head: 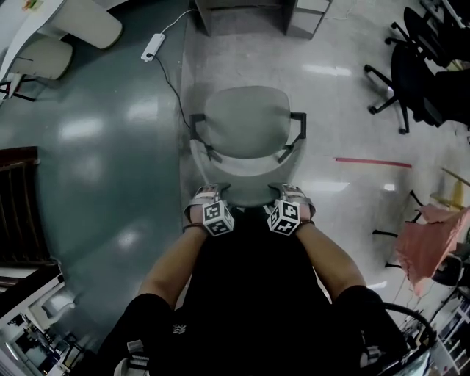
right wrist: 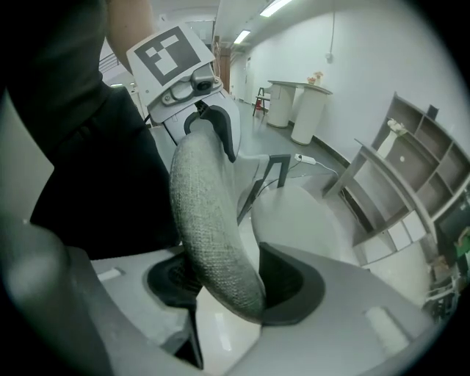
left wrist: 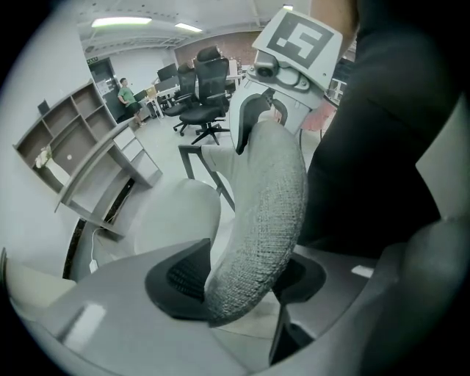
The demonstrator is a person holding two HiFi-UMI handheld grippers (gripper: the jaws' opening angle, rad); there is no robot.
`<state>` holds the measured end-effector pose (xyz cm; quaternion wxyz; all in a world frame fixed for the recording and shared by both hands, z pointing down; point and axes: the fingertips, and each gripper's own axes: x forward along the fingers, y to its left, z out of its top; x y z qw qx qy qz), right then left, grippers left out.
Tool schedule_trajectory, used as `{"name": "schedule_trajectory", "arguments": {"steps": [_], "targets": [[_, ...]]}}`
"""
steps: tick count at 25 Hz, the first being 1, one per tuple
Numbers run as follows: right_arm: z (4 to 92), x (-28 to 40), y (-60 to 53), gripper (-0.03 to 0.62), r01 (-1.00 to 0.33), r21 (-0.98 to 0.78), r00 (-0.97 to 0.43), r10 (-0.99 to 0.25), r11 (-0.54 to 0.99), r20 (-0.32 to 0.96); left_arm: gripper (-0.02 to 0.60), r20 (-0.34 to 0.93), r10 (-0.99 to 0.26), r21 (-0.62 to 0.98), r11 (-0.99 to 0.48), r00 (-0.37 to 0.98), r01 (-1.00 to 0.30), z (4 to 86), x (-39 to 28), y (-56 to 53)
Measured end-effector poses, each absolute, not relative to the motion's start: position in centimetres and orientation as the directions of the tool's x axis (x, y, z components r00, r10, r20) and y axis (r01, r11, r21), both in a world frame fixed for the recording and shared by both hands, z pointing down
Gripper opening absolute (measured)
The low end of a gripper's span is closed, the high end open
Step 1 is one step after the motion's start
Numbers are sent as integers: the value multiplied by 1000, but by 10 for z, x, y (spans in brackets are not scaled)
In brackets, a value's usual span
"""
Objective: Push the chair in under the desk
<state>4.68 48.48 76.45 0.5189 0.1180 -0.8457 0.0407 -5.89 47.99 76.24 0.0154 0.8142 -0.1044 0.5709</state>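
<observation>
Grip
- Left gripper [head: 208,192] and right gripper [head: 294,192] sit side by side at 6 o'clock of the chair [head: 246,121]. Both point steeply down onto the top edge of its backrest [head: 242,176].
- Left gripper view: the grey woven backrest edge runs up between the jaws. The jaws stand fairly wide and are closed on the fabric, with a dark pad [left wrist: 180,275] against each face.
- Right gripper view: the same, with the padded rim clamped between the black pads [right wrist: 290,283]. The other gripper is visible further along the rim at 12 o'clock.

Chair
- Grey seat with black armrests, standing clear on open floor.
- It faces away from the person towards the desk [head: 305,18] at 12 o'clock, and is not yet under it.

Surface and room
- The floor [head: 110,147] is glossy, teal from 7 to 11 o'clock and pale grey on the other side. The curved seam between them runs just left of the chair.
- A white power strip [head: 153,46] with its cable lies at 11 o'clock.
- A red tape line [head: 373,162] is at 3 o'clock.
- Black office chairs [head: 411,73] stand at 2 o'clock.
- A pink cloth [head: 429,246] is at 4 o'clock.
</observation>
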Motion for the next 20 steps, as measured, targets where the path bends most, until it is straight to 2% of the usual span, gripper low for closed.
{"name": "schedule_trajectory", "arguments": {"steps": [20], "targets": [[761, 34, 360, 206, -279, 54, -395, -166, 959, 904, 225, 929, -143, -86, -981, 342, -176, 760, -72, 354]]}}
